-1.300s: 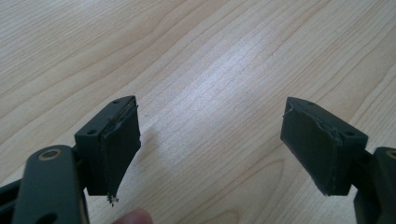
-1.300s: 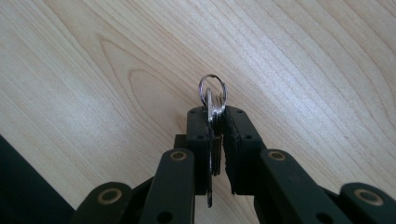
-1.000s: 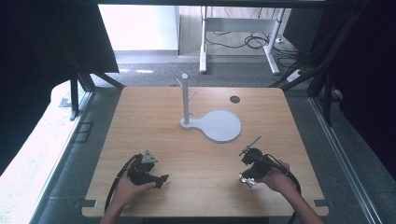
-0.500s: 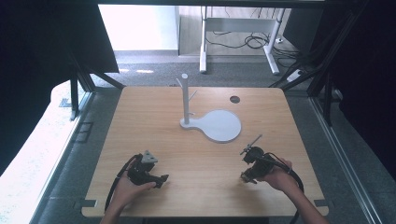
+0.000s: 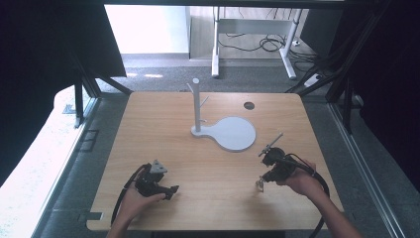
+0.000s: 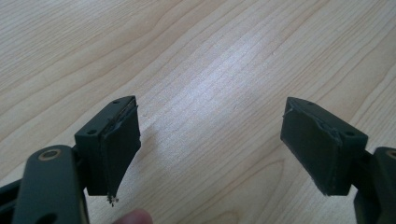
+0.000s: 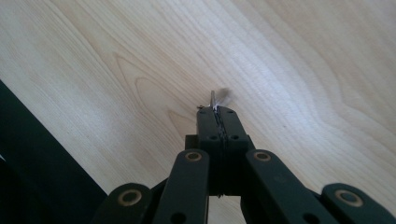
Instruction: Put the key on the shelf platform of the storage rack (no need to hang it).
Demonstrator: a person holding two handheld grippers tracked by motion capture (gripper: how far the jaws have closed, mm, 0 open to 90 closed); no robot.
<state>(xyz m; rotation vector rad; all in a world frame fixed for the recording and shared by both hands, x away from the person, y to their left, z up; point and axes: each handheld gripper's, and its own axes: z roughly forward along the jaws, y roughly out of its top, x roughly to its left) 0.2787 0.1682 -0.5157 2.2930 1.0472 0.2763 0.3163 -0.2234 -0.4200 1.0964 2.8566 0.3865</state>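
No writing or brand mark could be read on anything in view. The right claw (image 7: 216, 108) was seen clenched, its two black jaws pressed flat together on a small thin silvery metal piece (image 7: 213, 99), whose tip stood out just past the jaw tips; what the piece was could not be told. In the high view the right claw (image 5: 260, 183) was pointed down at the light wooden tabletop (image 5: 208, 198), with the silvery piece (image 5: 259, 185) hanging at its tip, just above the wood. Bare wood lay all around it, and the near edge of the tabletop ran close behind the hand.

The left claw (image 6: 212, 144) was released, its jaws standing wide apart over bare wood grain with nothing between them. In the high view the left claw (image 5: 171, 191) was held low over the wood, well apart from the right one, with the near edge close behind it.

Ahead of both claws, well apart from them, a white stand with a round flat base and an upright post with short pegs (image 5: 229, 133) was set on the tabletop, nothing hung on it. Beyond the right claw, near the far edge, a small dark round hole (image 5: 249, 105) was seen in the wood.
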